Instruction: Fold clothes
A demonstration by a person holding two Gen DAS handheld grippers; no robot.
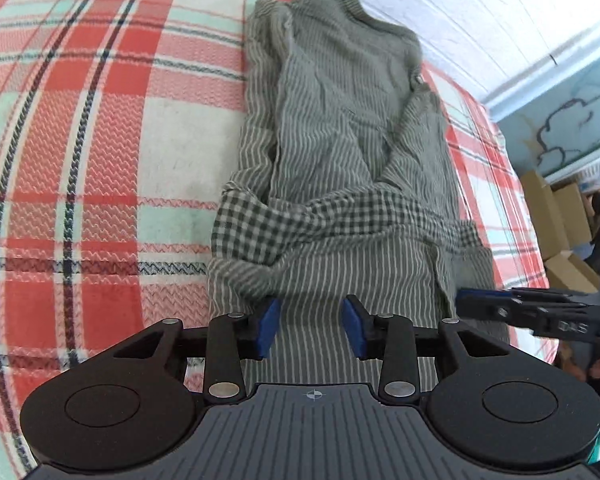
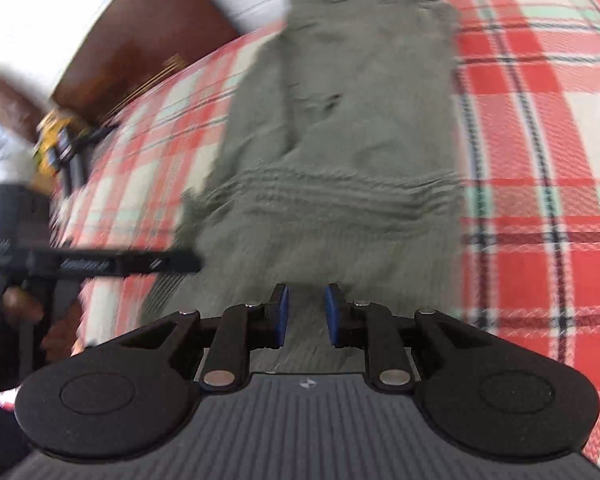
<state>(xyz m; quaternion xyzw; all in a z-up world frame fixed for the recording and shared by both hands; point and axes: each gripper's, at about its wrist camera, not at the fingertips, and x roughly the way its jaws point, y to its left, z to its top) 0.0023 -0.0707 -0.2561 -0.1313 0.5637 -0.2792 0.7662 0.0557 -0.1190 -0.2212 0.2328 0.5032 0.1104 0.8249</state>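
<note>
One striped grey-green garment [image 1: 340, 152], crinkly with a checked band across it, lies lengthwise mid-frame on one red-and-mint plaid blanket [image 1: 100, 128]. Two grippers hover at its near end: the left gripper [image 1: 311, 328] and the right gripper [image 2: 306, 314], blue pads parted, clasping nothing.

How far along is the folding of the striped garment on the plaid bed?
Done: the striped garment lies gathered into a long narrow strip on the plaid bedcover. In hand: nothing; the left gripper and right gripper are both open above its near end. Left: folding it shorter, and it looks rumpled.
</note>
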